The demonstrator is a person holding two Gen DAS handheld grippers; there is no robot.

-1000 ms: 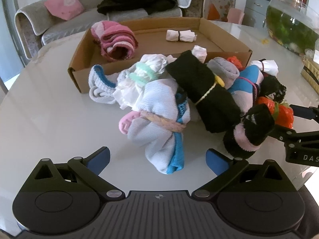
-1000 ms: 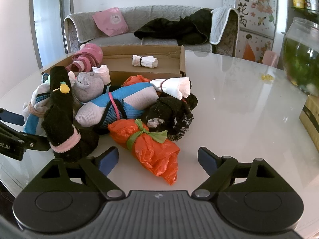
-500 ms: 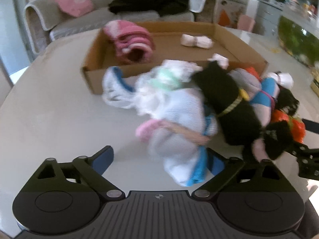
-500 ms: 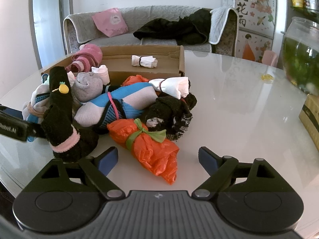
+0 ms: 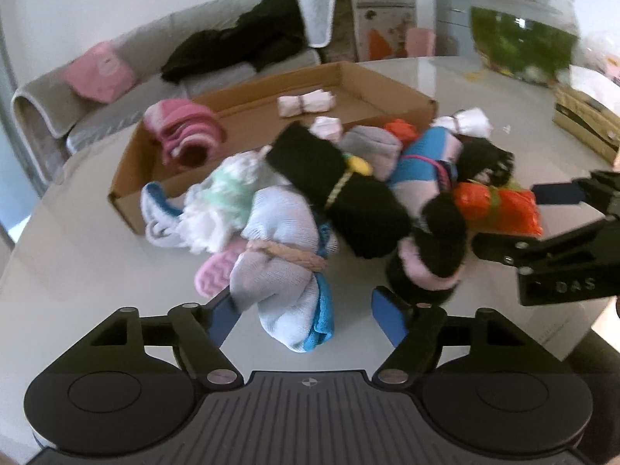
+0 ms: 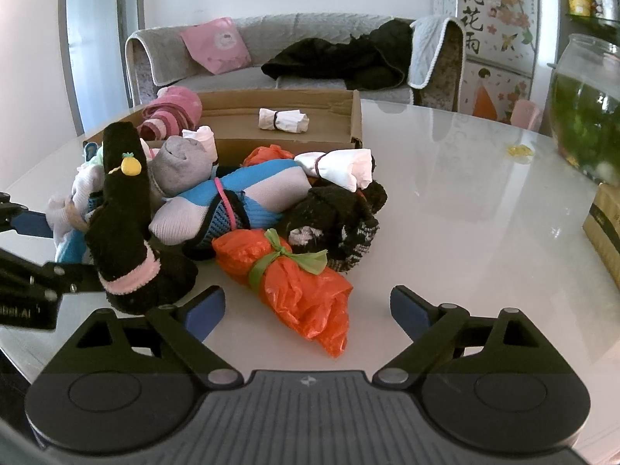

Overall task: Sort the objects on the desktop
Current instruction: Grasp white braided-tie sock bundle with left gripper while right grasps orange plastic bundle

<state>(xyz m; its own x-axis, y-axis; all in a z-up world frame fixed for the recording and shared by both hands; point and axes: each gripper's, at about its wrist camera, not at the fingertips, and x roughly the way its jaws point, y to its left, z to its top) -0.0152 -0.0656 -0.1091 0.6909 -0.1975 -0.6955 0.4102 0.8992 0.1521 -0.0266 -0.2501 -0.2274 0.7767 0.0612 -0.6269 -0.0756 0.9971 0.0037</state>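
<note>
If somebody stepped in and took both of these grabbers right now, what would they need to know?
Left gripper: open, its jaws have just been closing, with the end of the white-and-blue sock bundle between them, not yet pinched.
Right gripper: open, its jaws have just been opening, with the tail of the orange plastic bag bundle between them, not gripped.
Done: the pink striped sock roll and a small white roll lie in the cardboard tray.
Left: the pile in front of the tray, including the black sock roll and the grey sock, is unsorted.
</note>
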